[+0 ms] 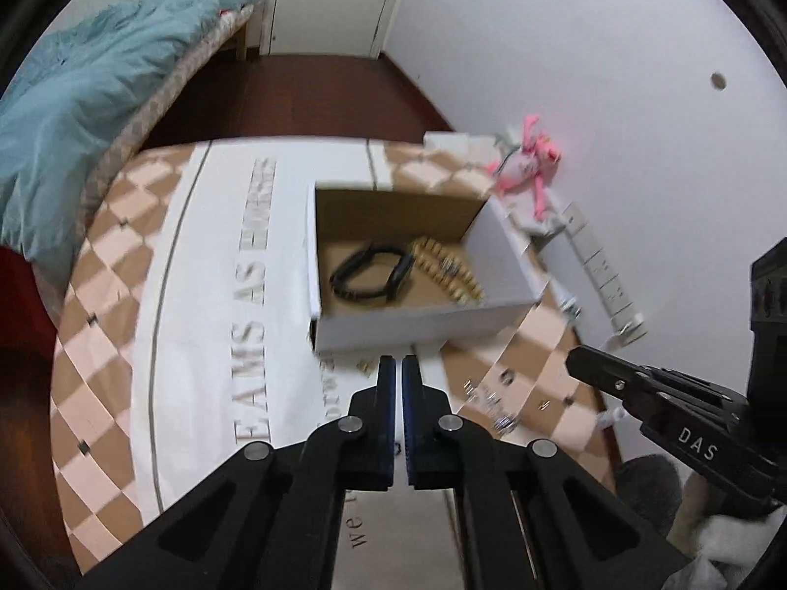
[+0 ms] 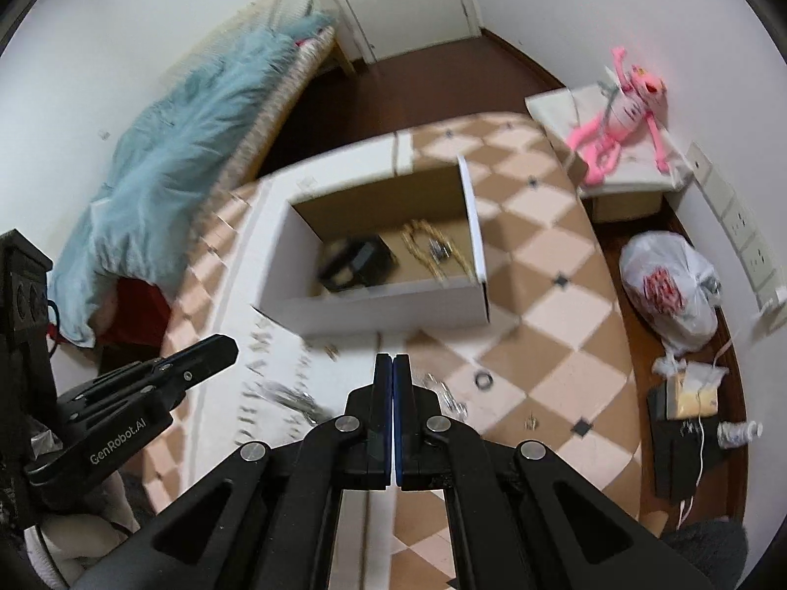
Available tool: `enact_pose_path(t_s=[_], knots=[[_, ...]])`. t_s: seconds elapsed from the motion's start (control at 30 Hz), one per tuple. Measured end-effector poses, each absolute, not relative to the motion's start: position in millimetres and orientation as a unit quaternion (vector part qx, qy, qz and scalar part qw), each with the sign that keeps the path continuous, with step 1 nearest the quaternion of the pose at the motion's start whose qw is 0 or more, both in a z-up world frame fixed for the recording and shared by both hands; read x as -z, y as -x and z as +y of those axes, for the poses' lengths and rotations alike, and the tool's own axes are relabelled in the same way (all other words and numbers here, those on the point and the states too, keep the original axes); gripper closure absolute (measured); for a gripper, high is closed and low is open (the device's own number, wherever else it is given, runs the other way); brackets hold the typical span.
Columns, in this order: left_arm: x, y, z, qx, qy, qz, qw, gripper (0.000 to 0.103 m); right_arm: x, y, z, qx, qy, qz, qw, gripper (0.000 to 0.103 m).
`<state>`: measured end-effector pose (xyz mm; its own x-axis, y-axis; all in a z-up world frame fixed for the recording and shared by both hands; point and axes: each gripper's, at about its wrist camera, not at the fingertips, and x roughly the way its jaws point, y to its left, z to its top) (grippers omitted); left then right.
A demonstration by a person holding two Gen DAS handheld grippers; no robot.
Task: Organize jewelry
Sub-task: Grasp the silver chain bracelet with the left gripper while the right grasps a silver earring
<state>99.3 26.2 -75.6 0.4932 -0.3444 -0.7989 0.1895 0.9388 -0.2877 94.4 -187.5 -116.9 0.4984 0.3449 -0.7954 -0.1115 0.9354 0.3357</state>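
A white cardboard box (image 1: pixel 418 319) (image 2: pixel 388 307) stands open on the checkered table. Inside lie a black bracelet (image 1: pixel 369 273) (image 2: pixel 354 260) and a gold bead chain (image 1: pixel 447 270) (image 2: pixel 418 241). Loose silver jewelry (image 1: pixel 492 403) (image 2: pixel 290 396) and a small ring (image 2: pixel 484 379) lie on the table in front of the box. My left gripper (image 1: pixel 398 361) is shut and empty, just short of the box's near wall. My right gripper (image 2: pixel 393 359) is shut and empty, over the loose pieces. Each gripper shows in the other's view, the right (image 1: pixel 580 361) and the left (image 2: pixel 221 346).
A checkered cloth with a white lettered band (image 1: pixel 246 295) covers the table. A bed with a teal blanket (image 2: pixel 172 147) stands at the left. A pink plush toy (image 2: pixel 624 113) sits on a side stand. A white plastic bag (image 2: pixel 669 290) lies on the floor at the right.
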Motion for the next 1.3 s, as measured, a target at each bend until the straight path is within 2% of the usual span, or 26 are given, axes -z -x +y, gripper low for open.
enact_pose_path(t_s=[0.23,0.37,0.4,0.43,0.47,0.5,0.53,0.57,0.63,0.8,0.83,0.87,0.9,0.93,1.2,1.27,1.3], knots=[[39,-115,29,0.174,0.092,0.451,0.870,0.101,61,-109,-180,-0.165,-0.110,0.445,0.873,0.103],[64,-115,27,0.146,0.086,0.481,0.860,0.095,84,-116,-180,-0.167,-0.114,0.478,0.855,0.103],[76,-114,25,0.134,0.074,0.493,0.857,0.086,100,-117,-181,-0.161,-0.114,0.500,0.843,0.102],[88,-113,23,0.125,0.062,0.501,0.854,0.062,117,-117,-183,-0.154,-0.116,0.521,0.832,0.102],[98,-111,22,0.118,0.055,0.508,0.852,0.046,134,-116,-184,-0.149,-0.112,0.535,0.824,0.100],[110,-109,22,0.113,0.052,0.516,0.848,0.030,148,-113,-185,-0.142,-0.106,0.545,0.819,0.097],[119,-108,23,0.111,0.051,0.520,0.845,0.030,163,-111,-186,-0.131,-0.097,0.556,0.815,0.084],[130,-106,22,0.104,0.045,0.528,0.842,0.030,177,-108,-187,-0.123,-0.092,0.564,0.812,0.065],[145,-103,21,0.094,0.035,0.539,0.836,0.030,199,-103,-187,-0.117,-0.089,0.573,0.806,0.050],[166,-96,20,0.081,0.025,0.552,0.829,0.030,219,-91,-176,-0.102,-0.039,0.553,0.826,0.052],[167,-95,19,0.079,0.021,0.553,0.829,0.030,219,-89,-172,-0.091,-0.024,0.549,0.830,0.063],[168,-94,19,0.078,0.018,0.553,0.829,0.030,220,-87,-168,-0.079,-0.001,0.546,0.834,0.089],[169,-93,18,0.078,0.016,0.554,0.829,0.030,220,-86,-165,-0.077,0.012,0.544,0.835,0.089],[170,-92,18,0.077,0.017,0.555,0.828,0.030,220,-85,-166,-0.077,0.010,0.546,0.834,0.096],[183,-100,2,0.093,0.002,0.564,0.820,0.030,213,-84,-190,-0.069,-0.059,0.543,0.835,0.096],[189,-102,-6,0.103,-0.014,0.566,0.818,0.031,213,-86,-190,-0.068,-0.063,0.545,0.833,0.096],[189,-102,-10,0.108,-0.028,0.558,0.822,0.035,214,-86,-191,-0.067,-0.067,0.546,0.833,0.096]])
